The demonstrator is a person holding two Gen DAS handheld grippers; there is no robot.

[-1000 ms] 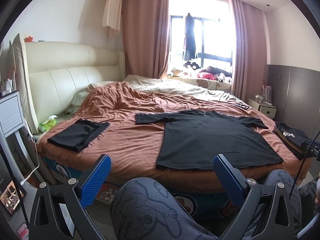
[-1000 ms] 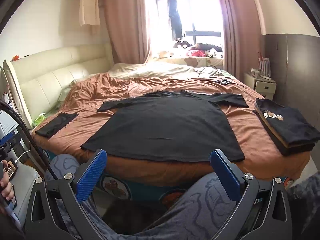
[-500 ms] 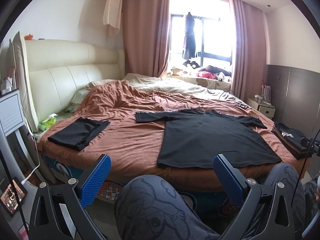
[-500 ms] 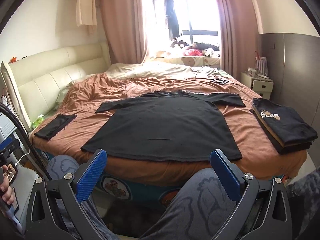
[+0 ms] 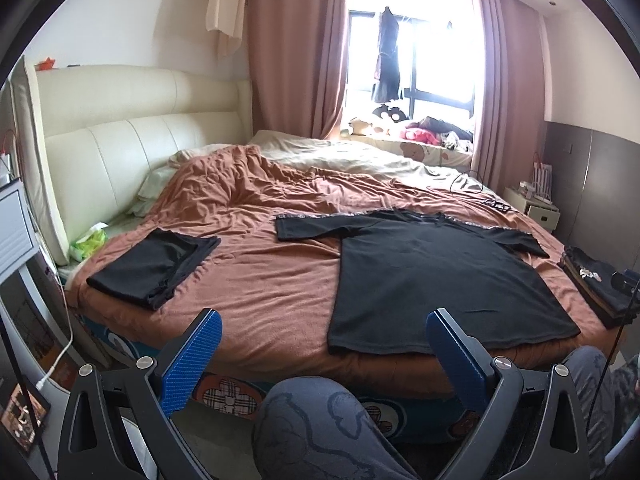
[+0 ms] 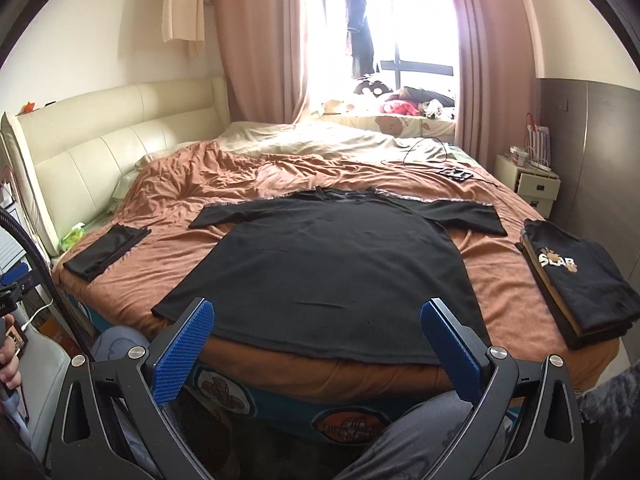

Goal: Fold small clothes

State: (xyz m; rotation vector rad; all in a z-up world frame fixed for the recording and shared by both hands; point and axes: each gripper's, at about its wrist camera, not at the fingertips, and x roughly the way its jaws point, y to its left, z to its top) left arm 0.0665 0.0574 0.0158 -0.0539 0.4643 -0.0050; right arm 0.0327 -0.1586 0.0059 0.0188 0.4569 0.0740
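The left gripper (image 5: 322, 344) has its blue-padded black fingers (image 5: 192, 356) spread wide, holding and touching nothing. It is level, above a knee in grey printed trousers (image 5: 320, 420), short of the bed's near edge. The right gripper (image 6: 316, 344) is likewise spread wide and empty, pointed at the bed from just off its near edge, over the trousers.

The black short-sleeved T-shirt (image 6: 332, 276) lies flat on the rust-brown bedspread (image 5: 256, 280), hem at the near edge, sleeves out to each side, collar toward the far side. A folded black garment (image 5: 156, 264) sits near the bed's near left corner, well apart from the shirt. A stack of folded black clothes with a white "SLAB" print on top (image 6: 576, 280) rests at the right edge. A green tissue pack (image 5: 88, 240) lies by the cream padded headboard (image 5: 132, 136) on the left. Beyond the far edge stand pink curtains (image 6: 256, 40) and a bright window (image 6: 416, 32).
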